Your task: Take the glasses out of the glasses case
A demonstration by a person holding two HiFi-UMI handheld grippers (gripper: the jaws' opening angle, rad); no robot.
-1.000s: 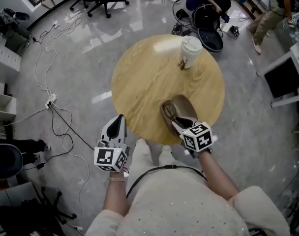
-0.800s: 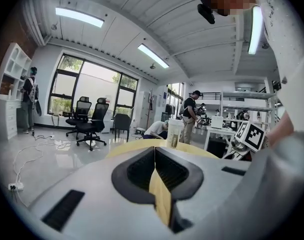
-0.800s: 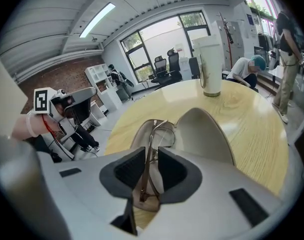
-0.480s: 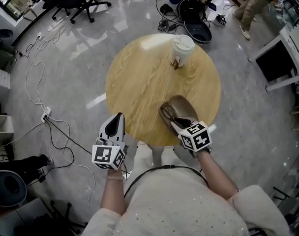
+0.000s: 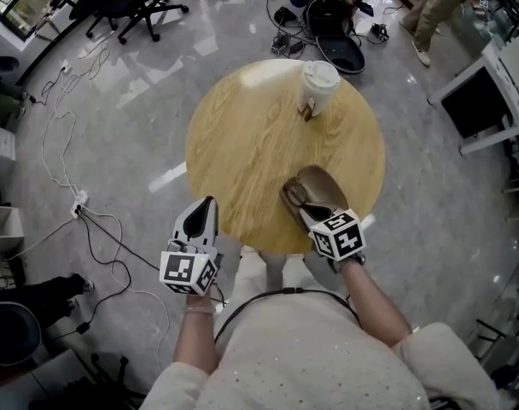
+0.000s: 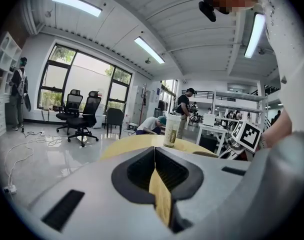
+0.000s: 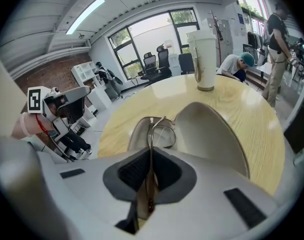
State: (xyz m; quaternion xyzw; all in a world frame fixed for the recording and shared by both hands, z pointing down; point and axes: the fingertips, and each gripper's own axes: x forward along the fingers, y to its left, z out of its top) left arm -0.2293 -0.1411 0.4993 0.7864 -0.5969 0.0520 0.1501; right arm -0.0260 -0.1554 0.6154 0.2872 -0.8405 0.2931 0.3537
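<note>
A brown oval glasses case (image 5: 321,184) lies open at the near right edge of the round pale wooden desk (image 5: 242,135). The right gripper (image 7: 149,176) has its jaws clamped on a temple arm of the thin-rimmed glasses (image 7: 158,132), which sit over the case's left shell. The left gripper (image 6: 154,176), jaws pressed together and empty, hangs off the desk's near left edge.

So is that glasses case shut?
No, the case lies open on the table, with the glasses showing.
</note>
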